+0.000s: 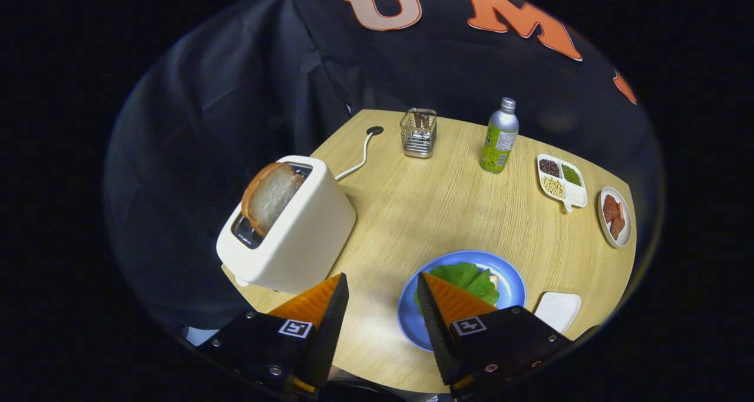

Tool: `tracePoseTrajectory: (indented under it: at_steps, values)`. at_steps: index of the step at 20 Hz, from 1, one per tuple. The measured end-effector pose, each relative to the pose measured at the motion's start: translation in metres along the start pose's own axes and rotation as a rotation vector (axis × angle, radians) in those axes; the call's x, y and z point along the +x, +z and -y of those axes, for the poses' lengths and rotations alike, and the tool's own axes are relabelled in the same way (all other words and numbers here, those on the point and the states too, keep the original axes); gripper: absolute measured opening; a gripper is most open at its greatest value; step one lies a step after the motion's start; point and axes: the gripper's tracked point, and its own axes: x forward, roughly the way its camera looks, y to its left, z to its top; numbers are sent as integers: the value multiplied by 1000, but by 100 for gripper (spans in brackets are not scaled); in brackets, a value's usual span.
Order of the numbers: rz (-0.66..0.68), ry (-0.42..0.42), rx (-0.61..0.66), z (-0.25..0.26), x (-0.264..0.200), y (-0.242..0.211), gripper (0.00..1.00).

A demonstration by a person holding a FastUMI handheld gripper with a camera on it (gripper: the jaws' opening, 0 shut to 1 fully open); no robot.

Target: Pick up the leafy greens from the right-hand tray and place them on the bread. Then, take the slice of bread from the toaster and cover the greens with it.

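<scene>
Your gripper point(382, 284) hangs above the table point(412, 207) with fingers spread wide, nothing between them. Leafy greens point(465, 278) lie on the blue plate point(512, 284), just ahead of your right finger, covering the bread beneath. The bread slice point(270, 197) stands in the toaster point(294, 231), beyond your left finger.

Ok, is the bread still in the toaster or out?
In. The bread slice stands half out of the toaster slot, untouched; the tool is open, empty, above the table.
</scene>
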Motion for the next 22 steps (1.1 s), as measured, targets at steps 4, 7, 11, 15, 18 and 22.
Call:
tracePoseTrajectory:
  at_steps: [4,7,11,15,18,22]
  values:
    - [8,27,-29,-42,-7,24,81]
    - [24,31,-28,-70,-11,43,85]
    - [22,59,4,-105,-7,61,85]
    - [-11,59,-8,-120,5,68,85]
    - [-37,65,-8,-132,15,71,85]
    - [-90,50,3,-137,39,68,83]
